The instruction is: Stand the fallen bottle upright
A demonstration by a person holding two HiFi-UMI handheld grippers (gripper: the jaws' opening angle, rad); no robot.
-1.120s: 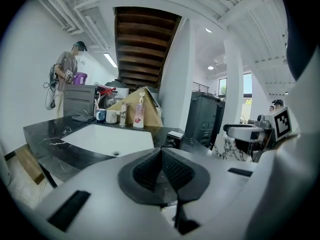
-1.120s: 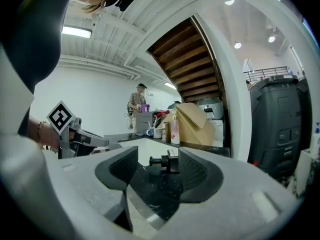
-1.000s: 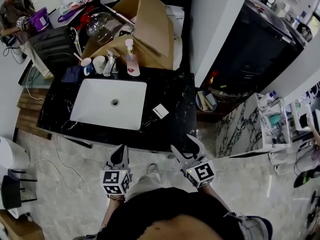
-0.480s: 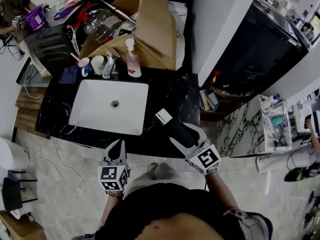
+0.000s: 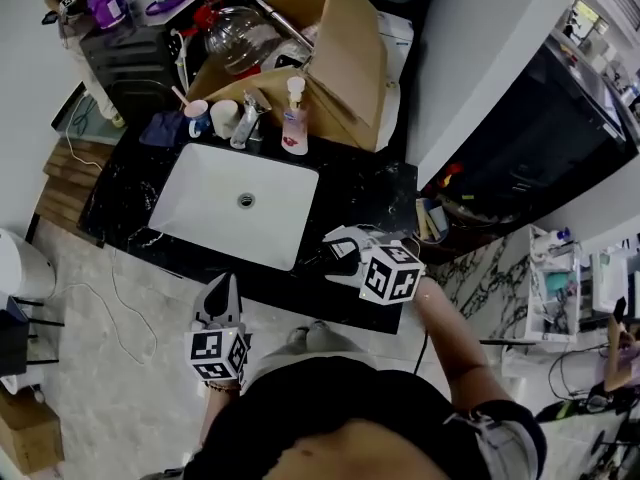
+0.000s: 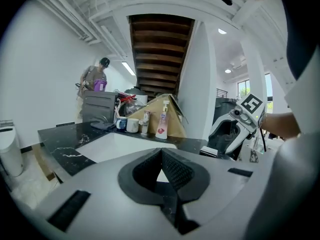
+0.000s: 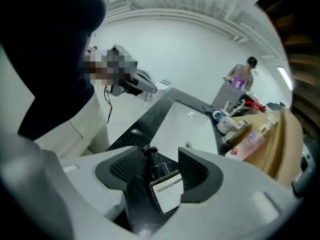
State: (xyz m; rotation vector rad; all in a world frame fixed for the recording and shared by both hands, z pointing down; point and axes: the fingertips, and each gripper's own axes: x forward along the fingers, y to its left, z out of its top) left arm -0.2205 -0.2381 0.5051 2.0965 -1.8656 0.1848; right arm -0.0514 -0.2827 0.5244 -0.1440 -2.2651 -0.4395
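A dark bottle (image 7: 164, 188) with a white label lies on its side on the black counter (image 5: 375, 193), neck pointing toward the sink. In the right gripper view it sits between the two jaws, which stand apart on either side of it with a gap at each pad. My right gripper (image 7: 160, 165) is open around it. In the head view the right gripper (image 5: 345, 251) reaches over the counter's near right part and covers most of the bottle. My left gripper (image 5: 222, 290) hangs shut below the counter's front edge, holding nothing; its pads (image 6: 170, 166) meet.
A white sink (image 5: 225, 213) fills the counter's left part. Behind it stand two cups (image 5: 210, 118), a faucet (image 5: 248, 118) and a pink-label pump bottle (image 5: 293, 128). A cardboard box (image 5: 345, 58) rises at the back. A person (image 6: 95, 81) stands at the far left.
My right gripper has moved forward and up over the counter until its jaws straddle the lying bottle. The left gripper has stayed low by the counter's front edge, shut.
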